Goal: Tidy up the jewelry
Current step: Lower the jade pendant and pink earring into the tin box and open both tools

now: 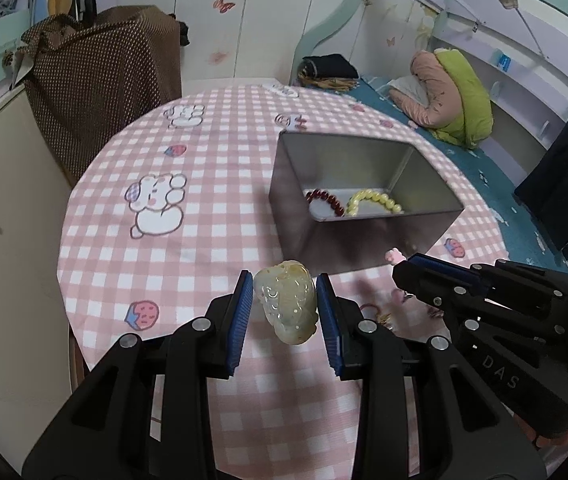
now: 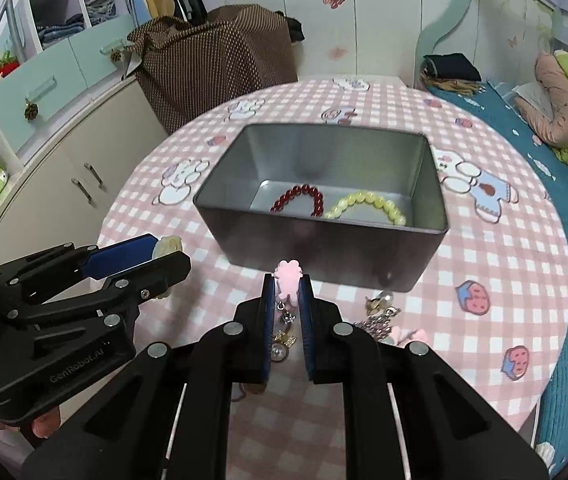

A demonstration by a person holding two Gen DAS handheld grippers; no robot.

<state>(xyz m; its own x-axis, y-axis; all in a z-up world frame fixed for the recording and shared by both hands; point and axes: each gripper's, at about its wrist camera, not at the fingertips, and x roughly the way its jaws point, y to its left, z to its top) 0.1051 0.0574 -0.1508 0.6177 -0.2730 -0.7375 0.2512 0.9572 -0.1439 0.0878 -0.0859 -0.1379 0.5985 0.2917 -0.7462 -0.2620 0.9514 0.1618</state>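
My left gripper point(image 1: 284, 292) is shut on a pale yellow-white carved jade pendant point(image 1: 285, 300), held above the table in front of the metal tin point(image 1: 363, 236). It also shows in the right wrist view point(image 2: 164, 256) at the left. My right gripper point(image 2: 287, 284) is shut on a pink flower charm point(image 2: 288, 280) with a small chain and pearl hanging below, just before the tin's point(image 2: 323, 252) near wall. Inside the tin lie a red bead bracelet point(image 2: 303, 198) and a yellow bead bracelet point(image 2: 367, 206).
More jewelry lies on the pink checked tablecloth point(image 2: 503, 240) right of my right gripper: a pearl earring and chain piece point(image 2: 381, 312) and a pink bow point(image 2: 407, 336). A brown dotted bag point(image 2: 216, 64) stands behind the table; a bed point(image 2: 563, 184) is at right.
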